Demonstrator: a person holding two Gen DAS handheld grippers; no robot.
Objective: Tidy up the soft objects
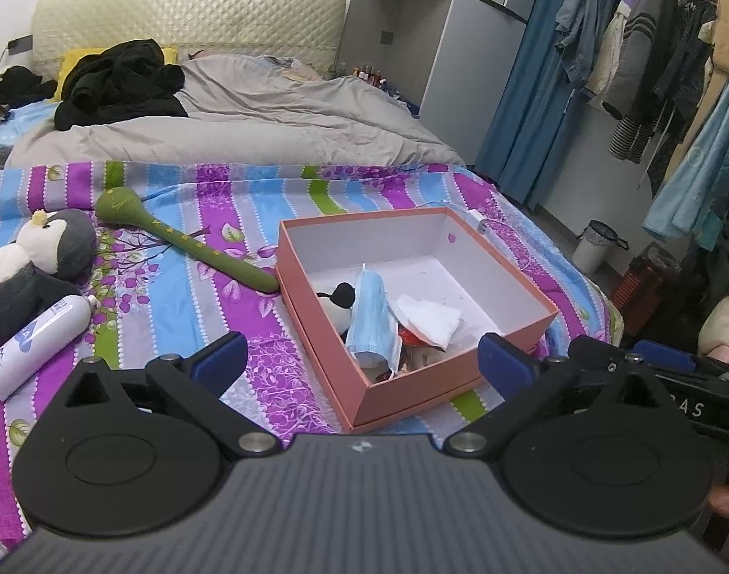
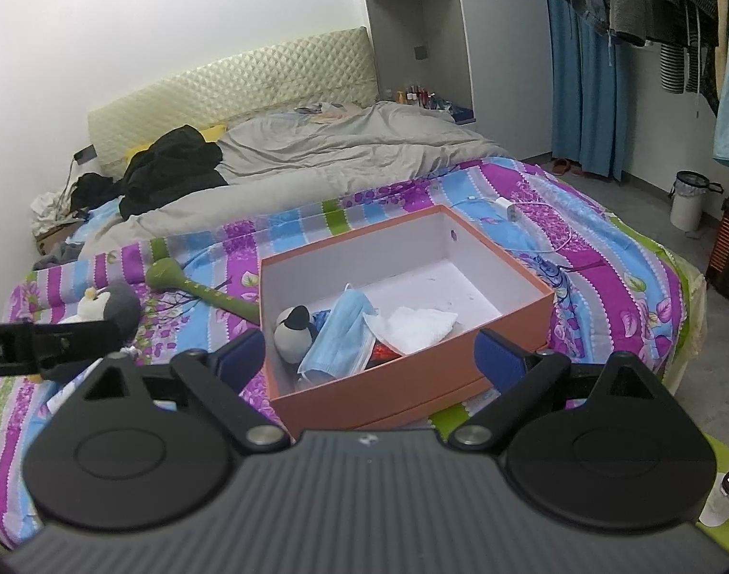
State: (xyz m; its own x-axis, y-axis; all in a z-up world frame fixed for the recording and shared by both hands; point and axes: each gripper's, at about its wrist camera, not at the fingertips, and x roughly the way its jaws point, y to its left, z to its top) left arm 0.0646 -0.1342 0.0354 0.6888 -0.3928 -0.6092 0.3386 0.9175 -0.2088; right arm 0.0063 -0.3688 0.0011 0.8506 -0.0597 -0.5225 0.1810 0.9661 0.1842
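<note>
Sitting in box (image 1: 465, 385): mask (image 1: 371, 315), tissue (image 1: 429, 318). Lying left of box: penguin (image 1: 34, 258), green toy (image 1: 182, 239). Hovering spread, empty: left gripper (image 1: 362, 358), right gripper (image 2: 371, 351).

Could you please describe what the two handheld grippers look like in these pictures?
The left gripper and right gripper look alike: a ribbed grey body, two black rounded housings with circular recesses, black linkage arms with silver pivot pins, and blue-padded fingers. The right gripper's black side, seen from the left wrist view, carries white lettering. No sleeves or cables show.
</note>
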